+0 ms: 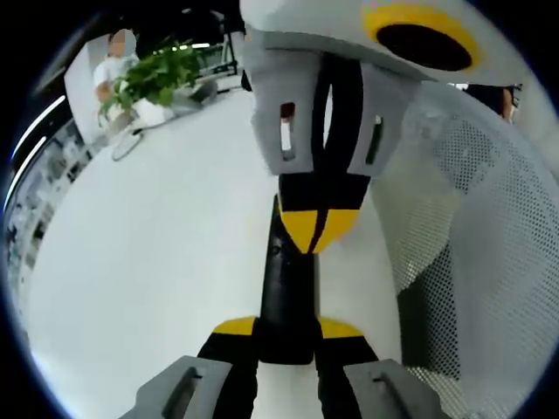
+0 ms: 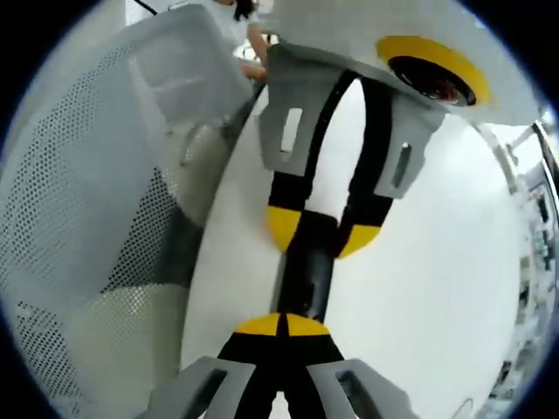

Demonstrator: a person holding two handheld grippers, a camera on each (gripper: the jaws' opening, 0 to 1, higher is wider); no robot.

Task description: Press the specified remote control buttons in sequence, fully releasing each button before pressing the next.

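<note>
Left gripper view: my left tongs (image 1: 286, 328) are clamped on the remote (image 1: 285, 292). One yellow tip sits on each side of its black body, and the remote runs straight away from me up the middle of the picture. At its far end my right tongs (image 1: 307, 225) come down from the top with their yellow tips pinched together, right on the end of the remote. I can't tell whether they are pushing a button; the keys are too dark to make out.

Right gripper view, same scene from the other end: my right tongs (image 2: 281, 325) are closed, tips meeting with only a seam between them, set on the near end of the remote (image 2: 311, 278). Beyond, the left tongs (image 2: 321, 232) grip it from both sides.

Under all this there's the white desk (image 1: 166, 262), bare around the remote. Just beside the tongs stands a white mesh basket (image 1: 476, 218), its holed wall curving up on my right in the left gripper view. Far across the desk there's a leafy green plant (image 1: 162, 74), and a person in white (image 1: 112, 70) behind it.
</note>
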